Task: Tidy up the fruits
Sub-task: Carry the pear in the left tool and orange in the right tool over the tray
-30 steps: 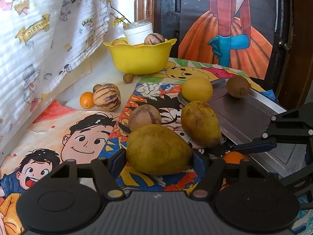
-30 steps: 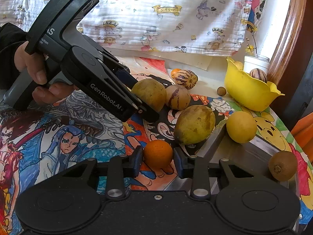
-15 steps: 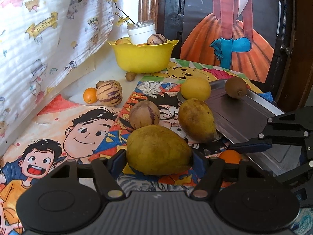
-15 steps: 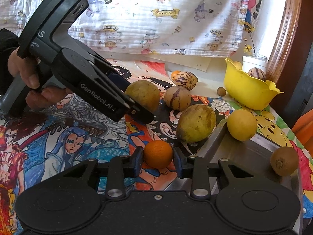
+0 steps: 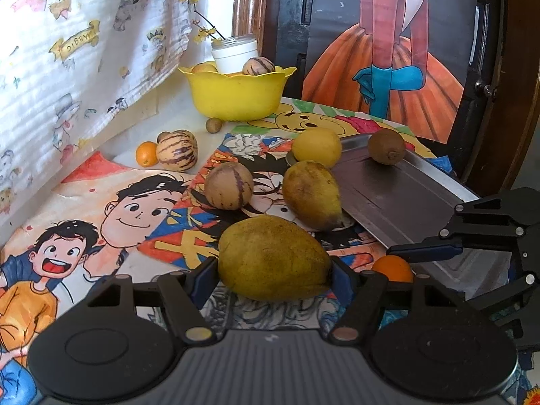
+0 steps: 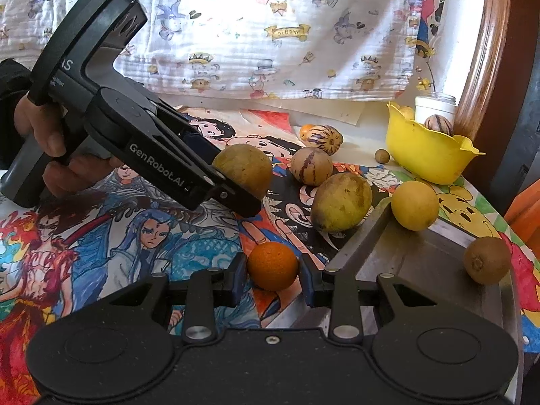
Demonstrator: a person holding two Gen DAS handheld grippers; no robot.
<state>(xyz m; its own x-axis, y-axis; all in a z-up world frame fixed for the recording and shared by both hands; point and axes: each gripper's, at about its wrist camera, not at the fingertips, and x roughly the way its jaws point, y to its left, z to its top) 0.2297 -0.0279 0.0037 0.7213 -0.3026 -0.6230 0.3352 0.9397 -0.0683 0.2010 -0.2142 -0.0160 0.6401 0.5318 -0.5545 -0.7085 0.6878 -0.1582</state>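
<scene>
Your left gripper (image 5: 274,271) is clamped on a yellow-green mango (image 5: 273,257); your right gripper (image 6: 272,276) grips a small orange (image 6: 272,265) beside the metal tray (image 6: 422,263).

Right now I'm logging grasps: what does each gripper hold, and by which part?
The left gripper clamps a yellow-green mango across its two ends. The right gripper grips a small orange by its sides.

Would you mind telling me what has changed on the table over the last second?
Little: both tongs drifted slightly across the table with their fruit. The left tongs still clamp the big mango, the right tongs still clamp the orange. No grip changed; the other fruit, tray and yellow bowl stayed put.
</scene>
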